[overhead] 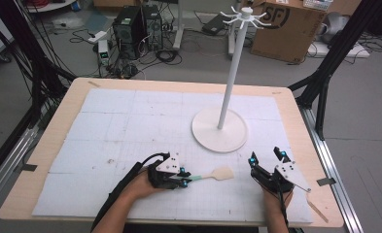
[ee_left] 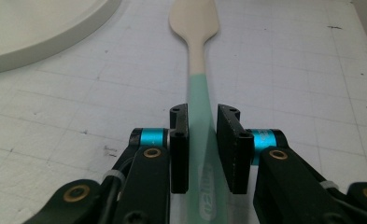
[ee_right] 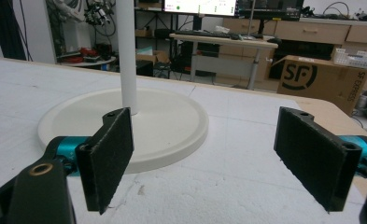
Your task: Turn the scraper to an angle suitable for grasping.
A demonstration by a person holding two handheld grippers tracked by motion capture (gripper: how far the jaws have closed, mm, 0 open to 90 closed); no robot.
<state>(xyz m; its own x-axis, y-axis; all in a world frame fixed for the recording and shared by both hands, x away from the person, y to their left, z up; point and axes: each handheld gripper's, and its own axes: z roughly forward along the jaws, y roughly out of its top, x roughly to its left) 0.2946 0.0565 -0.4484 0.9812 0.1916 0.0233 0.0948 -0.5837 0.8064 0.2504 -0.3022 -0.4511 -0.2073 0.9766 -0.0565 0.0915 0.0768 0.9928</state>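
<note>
Spatula (overhead: 213,175) first: it lies flat on the white mat (overhead: 130,121), near the table's front edge, with its pale blade pointing to 3 o'clock in the high view. My left gripper (overhead: 185,176) has its jaws squeezed tight on the green handle. My right gripper (overhead: 267,156) waits at 3 o'clock from the blade, jaws wide, holding nothing. The white hook stand (overhead: 219,130) sits at 12 o'clock from the blade. I think the smooth handle could slip or spin when I lift. The long blade end could tip down, or bump the stand's round base.
</note>
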